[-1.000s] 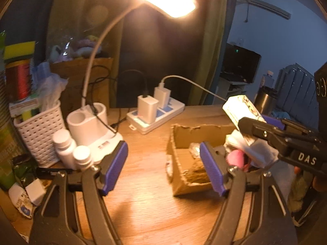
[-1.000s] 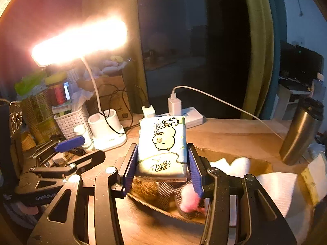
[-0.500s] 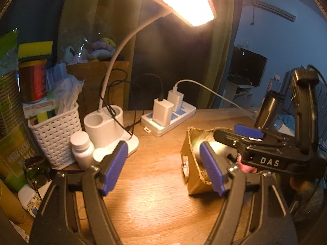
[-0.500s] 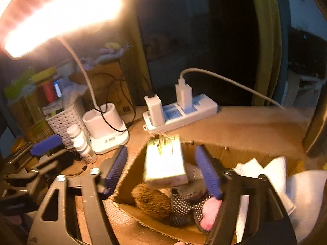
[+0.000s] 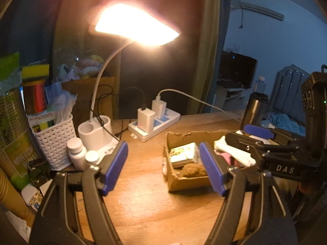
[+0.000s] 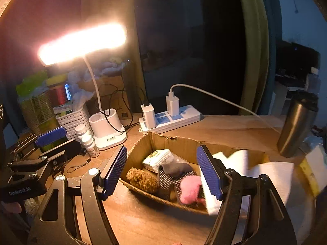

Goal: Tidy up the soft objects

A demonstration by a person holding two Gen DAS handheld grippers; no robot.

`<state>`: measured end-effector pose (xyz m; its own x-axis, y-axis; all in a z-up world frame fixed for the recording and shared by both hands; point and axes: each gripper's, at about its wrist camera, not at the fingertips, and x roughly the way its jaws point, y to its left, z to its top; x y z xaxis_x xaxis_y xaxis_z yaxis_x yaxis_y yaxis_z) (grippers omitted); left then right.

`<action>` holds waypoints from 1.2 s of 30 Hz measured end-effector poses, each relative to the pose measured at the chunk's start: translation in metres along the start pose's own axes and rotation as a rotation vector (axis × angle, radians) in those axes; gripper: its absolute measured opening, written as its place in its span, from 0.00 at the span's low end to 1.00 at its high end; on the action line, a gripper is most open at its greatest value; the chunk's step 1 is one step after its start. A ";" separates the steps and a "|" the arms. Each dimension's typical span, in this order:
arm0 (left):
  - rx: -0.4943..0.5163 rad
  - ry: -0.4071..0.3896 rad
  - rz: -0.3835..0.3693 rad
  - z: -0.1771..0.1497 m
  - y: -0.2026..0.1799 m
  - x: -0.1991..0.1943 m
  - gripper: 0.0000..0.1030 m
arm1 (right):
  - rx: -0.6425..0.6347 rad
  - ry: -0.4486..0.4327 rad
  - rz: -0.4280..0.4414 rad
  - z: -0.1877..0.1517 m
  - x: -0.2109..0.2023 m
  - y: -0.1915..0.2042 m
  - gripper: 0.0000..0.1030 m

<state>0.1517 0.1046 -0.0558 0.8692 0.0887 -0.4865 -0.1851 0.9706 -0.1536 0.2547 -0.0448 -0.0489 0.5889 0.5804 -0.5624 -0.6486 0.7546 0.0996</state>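
The wooden desk point(image 6: 147, 220) glows under the lit lamp point(image 6: 81, 42), and on it sits an open cardboard box point(image 6: 155, 140), torn along its far rim. Inside, a white cloth point(image 6: 271, 173) spills over the right side; a tissue pack point(image 6: 157, 159) lies against the back wall, a dotted grey fabric piece point(image 6: 173, 175) leans on it, a brown fuzzy lump point(image 6: 143, 179) sits in front, and a pink soft thing point(image 6: 190, 189) lies at the near edge. The right gripper point(image 6: 163, 175) hangs over the box, jaws wide with nothing pinched. The left gripper point(image 5: 163, 167) hovers beside the box, also spread wide and empty.
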 end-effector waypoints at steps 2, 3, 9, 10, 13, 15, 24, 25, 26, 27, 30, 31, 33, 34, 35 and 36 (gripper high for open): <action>0.008 -0.009 -0.009 0.001 -0.008 -0.006 0.72 | 0.000 -0.013 -0.012 -0.002 -0.013 -0.002 0.72; 0.011 -0.013 -0.014 0.001 -0.011 -0.009 0.72 | 0.001 -0.019 -0.018 -0.002 -0.018 -0.003 0.72; 0.041 -0.032 -0.047 0.001 -0.035 -0.022 0.72 | 0.004 -0.054 -0.068 -0.009 -0.054 -0.015 0.72; 0.044 -0.037 -0.053 0.001 -0.040 -0.024 0.72 | 0.007 -0.061 -0.080 -0.010 -0.061 -0.018 0.72; 0.051 -0.047 -0.070 0.002 -0.049 -0.029 0.72 | 0.011 -0.075 -0.104 -0.011 -0.074 -0.022 0.72; 0.056 -0.057 -0.083 0.002 -0.056 -0.034 0.72 | 0.015 -0.089 -0.121 -0.013 -0.087 -0.026 0.72; 0.088 -0.104 -0.131 0.005 -0.080 -0.059 0.90 | 0.018 -0.139 -0.170 -0.021 -0.132 -0.031 0.72; 0.094 -0.110 -0.134 0.005 -0.083 -0.063 0.91 | 0.017 -0.143 -0.173 -0.021 -0.136 -0.031 0.72; 0.099 -0.116 -0.135 0.006 -0.085 -0.068 0.92 | 0.017 -0.151 -0.177 -0.022 -0.143 -0.031 0.72; 0.101 -0.121 -0.136 0.006 -0.087 -0.071 0.92 | 0.017 -0.156 -0.179 -0.022 -0.146 -0.030 0.72; 0.104 -0.137 -0.124 0.006 -0.092 -0.083 0.93 | 0.011 -0.173 -0.185 -0.024 -0.162 -0.026 0.72; 0.106 -0.141 -0.119 0.005 -0.094 -0.087 0.93 | 0.010 -0.179 -0.186 -0.024 -0.166 -0.026 0.72; 0.107 -0.147 -0.110 0.006 -0.097 -0.095 0.93 | 0.011 -0.193 -0.188 -0.025 -0.177 -0.022 0.72; 0.108 -0.148 -0.106 0.006 -0.098 -0.100 0.93 | 0.012 -0.199 -0.189 -0.026 -0.181 -0.021 0.72; 0.111 -0.150 -0.101 0.006 -0.100 -0.105 0.93 | 0.013 -0.207 -0.191 -0.026 -0.187 -0.019 0.72; 0.115 -0.154 -0.098 0.006 -0.101 -0.109 0.93 | 0.016 -0.217 -0.193 -0.027 -0.194 -0.017 0.72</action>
<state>0.0779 -0.0020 0.0178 0.9419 0.0168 -0.3355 -0.0499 0.9947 -0.0902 0.1387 -0.1788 0.0364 0.7914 0.4762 -0.3832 -0.5079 0.8612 0.0214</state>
